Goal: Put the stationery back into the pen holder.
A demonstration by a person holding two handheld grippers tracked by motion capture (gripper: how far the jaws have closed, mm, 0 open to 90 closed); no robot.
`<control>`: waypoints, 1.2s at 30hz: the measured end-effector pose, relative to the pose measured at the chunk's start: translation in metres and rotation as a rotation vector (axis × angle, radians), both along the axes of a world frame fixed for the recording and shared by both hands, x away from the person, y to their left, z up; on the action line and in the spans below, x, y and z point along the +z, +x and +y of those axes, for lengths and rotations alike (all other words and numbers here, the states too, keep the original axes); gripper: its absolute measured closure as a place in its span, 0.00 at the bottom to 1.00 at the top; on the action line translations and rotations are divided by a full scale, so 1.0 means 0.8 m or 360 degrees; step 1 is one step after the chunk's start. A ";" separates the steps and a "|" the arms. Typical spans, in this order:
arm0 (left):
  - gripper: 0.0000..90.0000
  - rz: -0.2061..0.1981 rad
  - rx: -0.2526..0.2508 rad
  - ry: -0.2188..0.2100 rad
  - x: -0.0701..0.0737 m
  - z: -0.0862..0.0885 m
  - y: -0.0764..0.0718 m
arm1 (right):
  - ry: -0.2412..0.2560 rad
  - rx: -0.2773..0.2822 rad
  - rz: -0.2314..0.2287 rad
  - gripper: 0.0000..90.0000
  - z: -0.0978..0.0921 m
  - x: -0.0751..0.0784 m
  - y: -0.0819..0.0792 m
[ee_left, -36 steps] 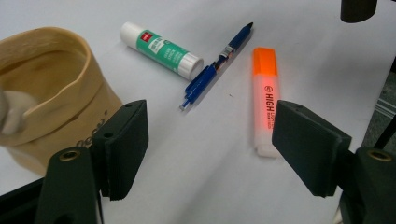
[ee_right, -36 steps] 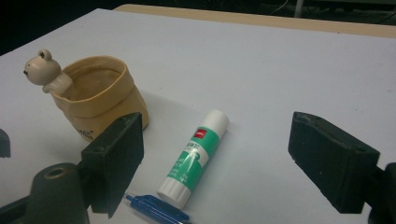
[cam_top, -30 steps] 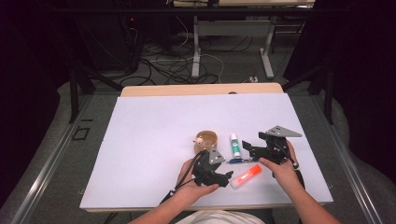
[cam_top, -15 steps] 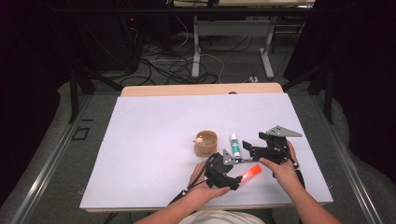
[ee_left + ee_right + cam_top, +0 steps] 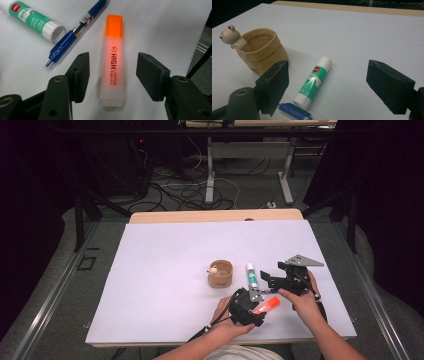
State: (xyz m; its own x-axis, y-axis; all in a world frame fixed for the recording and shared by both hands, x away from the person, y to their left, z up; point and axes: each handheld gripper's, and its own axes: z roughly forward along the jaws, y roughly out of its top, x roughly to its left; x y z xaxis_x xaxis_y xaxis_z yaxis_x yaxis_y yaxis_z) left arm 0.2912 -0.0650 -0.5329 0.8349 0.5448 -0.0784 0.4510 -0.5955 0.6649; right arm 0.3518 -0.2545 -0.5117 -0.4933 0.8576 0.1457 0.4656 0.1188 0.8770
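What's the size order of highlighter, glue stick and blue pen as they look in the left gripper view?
1. Orange highlighter, largest, though it lies nearest the camera, between the open left tool jaws.
2-3. Glue stick and blue pen: both cut by the frame edge, so unranked.

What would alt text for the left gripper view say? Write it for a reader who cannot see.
An orange highlighter lies flat on the white table between the open black jaws of the left gripper, untouched by either. Behind it to the left lie a blue pen and a green-and-white glue stick.
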 end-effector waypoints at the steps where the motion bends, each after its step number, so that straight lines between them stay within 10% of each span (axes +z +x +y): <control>1: 0.50 0.0004 0.0001 0.0001 -0.001 -0.001 -0.001 | 0.0001 0.0002 0.0005 0.20 0.000 0.000 0.000; 36: 0.69 -0.0017 -0.0047 0.0140 -0.020 -0.007 -0.003 | 0.0005 0.0003 0.0010 0.20 -0.002 -0.001 0.001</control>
State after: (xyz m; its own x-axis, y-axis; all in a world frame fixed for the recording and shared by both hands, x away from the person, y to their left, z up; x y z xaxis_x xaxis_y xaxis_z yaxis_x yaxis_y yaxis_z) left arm 0.2884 -0.0702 -0.5485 0.8511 0.5245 -0.0225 0.4257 -0.6646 0.6141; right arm 0.3526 -0.2558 -0.5125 -0.4938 0.8562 0.1516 0.4706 0.1166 0.8746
